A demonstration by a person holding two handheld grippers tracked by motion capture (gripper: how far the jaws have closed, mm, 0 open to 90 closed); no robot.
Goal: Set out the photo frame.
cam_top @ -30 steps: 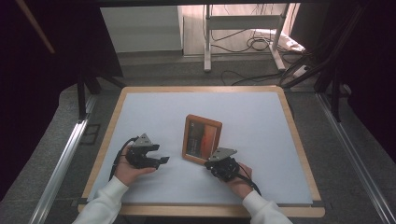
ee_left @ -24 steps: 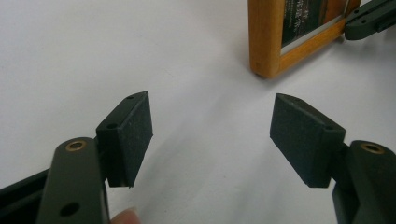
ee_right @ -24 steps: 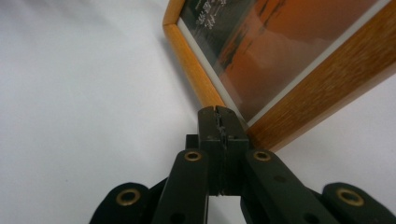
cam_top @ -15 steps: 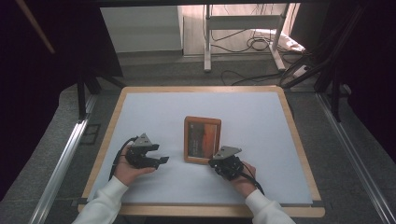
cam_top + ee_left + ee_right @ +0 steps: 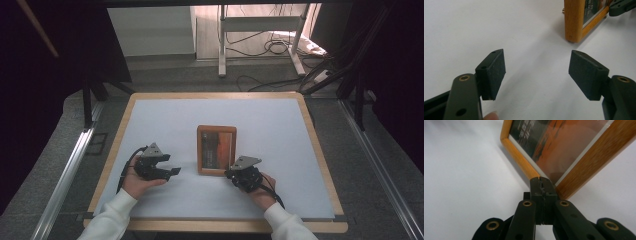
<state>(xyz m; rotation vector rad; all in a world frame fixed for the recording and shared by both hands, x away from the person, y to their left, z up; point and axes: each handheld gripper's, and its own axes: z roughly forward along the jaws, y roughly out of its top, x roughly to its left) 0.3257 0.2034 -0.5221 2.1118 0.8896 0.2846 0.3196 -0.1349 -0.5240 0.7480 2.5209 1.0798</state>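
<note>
Wooden-framed rectangular picture (image 5: 216, 149) is lying flat mid white counter (image 5: 165, 120). Right gripper (image 5: 541, 182), jaws pressed together and empty, is nudging its near corner, probably squaring it. Left gripper (image 5: 536, 72) is idling wide open nearby.

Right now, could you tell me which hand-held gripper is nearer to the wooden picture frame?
Right. The right hand-held gripper is at the wooden picture frame, its shut jaws meeting the near right corner. The left hand-held gripper sits open on the table, off to the frame's left.

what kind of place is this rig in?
Probably a lab or recording workspace, not a home: a white-topped table with a wooden rim, loose cables on the floor behind it, and metal rails alongside.
</note>
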